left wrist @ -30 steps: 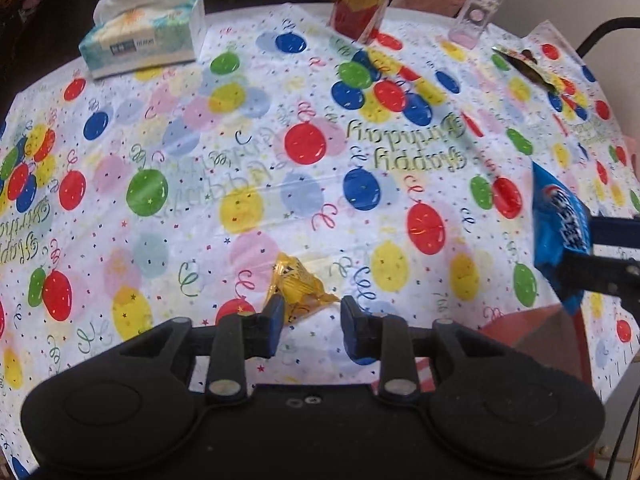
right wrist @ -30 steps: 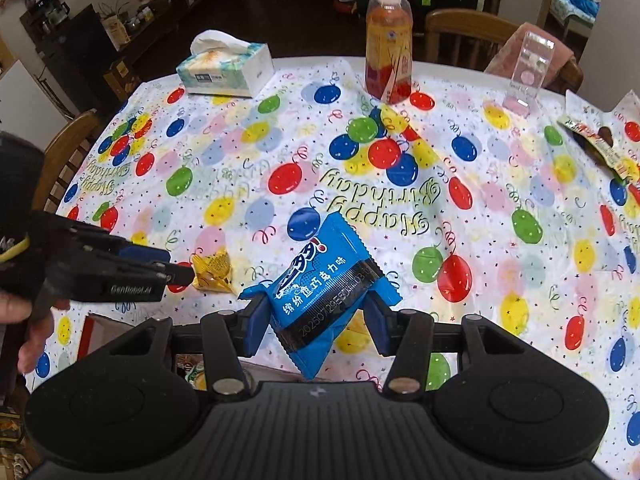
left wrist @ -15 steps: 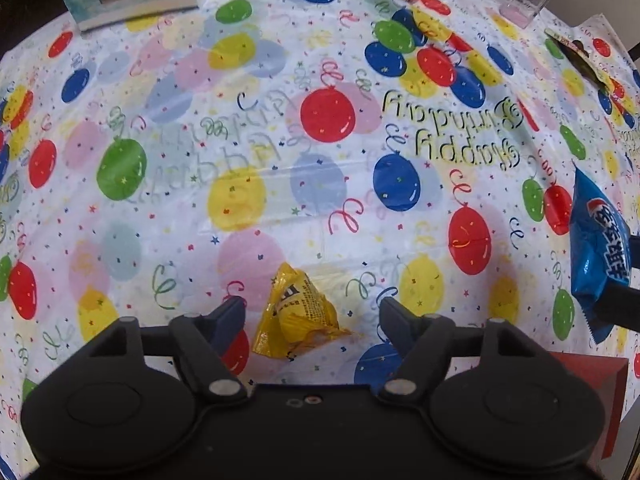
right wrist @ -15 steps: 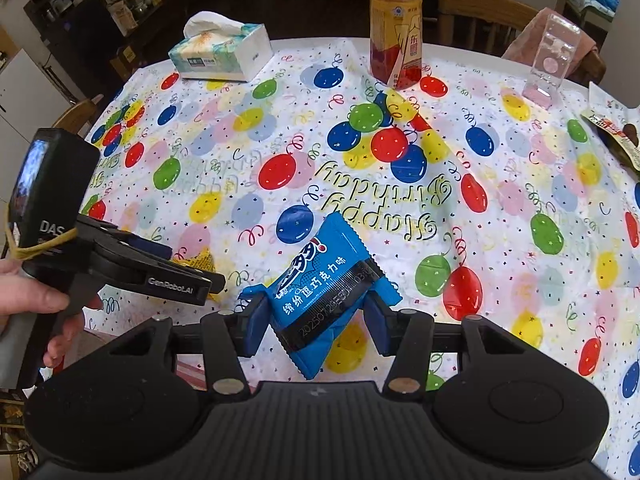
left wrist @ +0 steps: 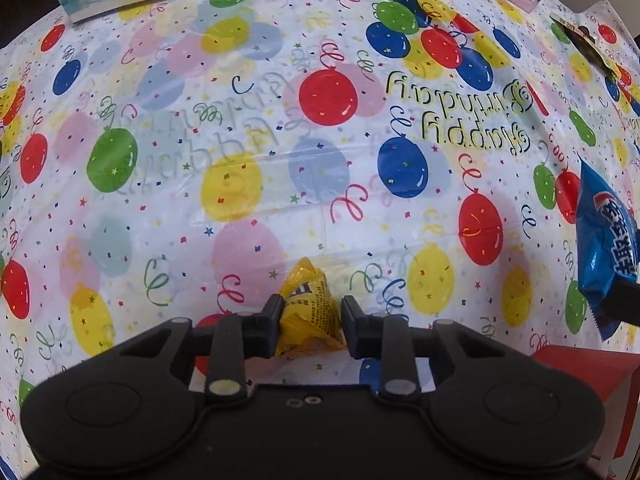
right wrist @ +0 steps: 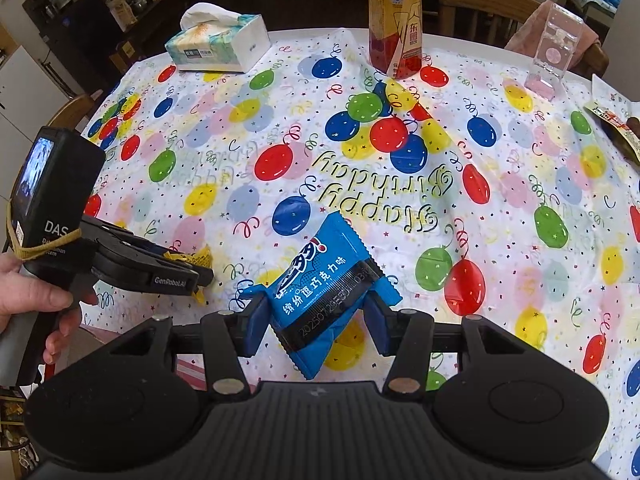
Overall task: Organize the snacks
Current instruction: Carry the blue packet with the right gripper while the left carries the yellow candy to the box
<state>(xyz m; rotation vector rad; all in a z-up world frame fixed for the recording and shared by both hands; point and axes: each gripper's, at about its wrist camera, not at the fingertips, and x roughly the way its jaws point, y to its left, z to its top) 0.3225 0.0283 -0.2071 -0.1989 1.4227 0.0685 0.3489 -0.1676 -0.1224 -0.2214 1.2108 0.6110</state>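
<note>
A small yellow snack packet (left wrist: pixel 306 300) lies near the table's front edge, and my left gripper (left wrist: pixel 310 320) is shut on its sides. The right wrist view shows that left gripper (right wrist: pixel 200 274) low over the cloth at the left, a person's hand (right wrist: pixel 36 300) on its handle and the yellow snack packet (right wrist: pixel 198 258) poking out at its tip. My right gripper (right wrist: pixel 316 320) is shut on a blue snack packet (right wrist: pixel 320 288) and holds it tilted above the table. That blue snack packet (left wrist: pixel 604 240) also hangs at the right edge of the left wrist view.
On the balloon-print tablecloth (right wrist: pixel 280 120) stand a tissue box (right wrist: pixel 218 46), an orange drink bottle (right wrist: pixel 396 20) and a clear plastic stand (right wrist: pixel 554 52) at the far side. A dark snack wrapper (right wrist: pixel 616 124) lies far right. A red box (left wrist: pixel 580 372) sits below the table's near edge.
The left gripper opened wide, slid forward around the yellow packet and has now shut on it. The right gripper keeps its hold on the blue packet, nearly still.
</note>
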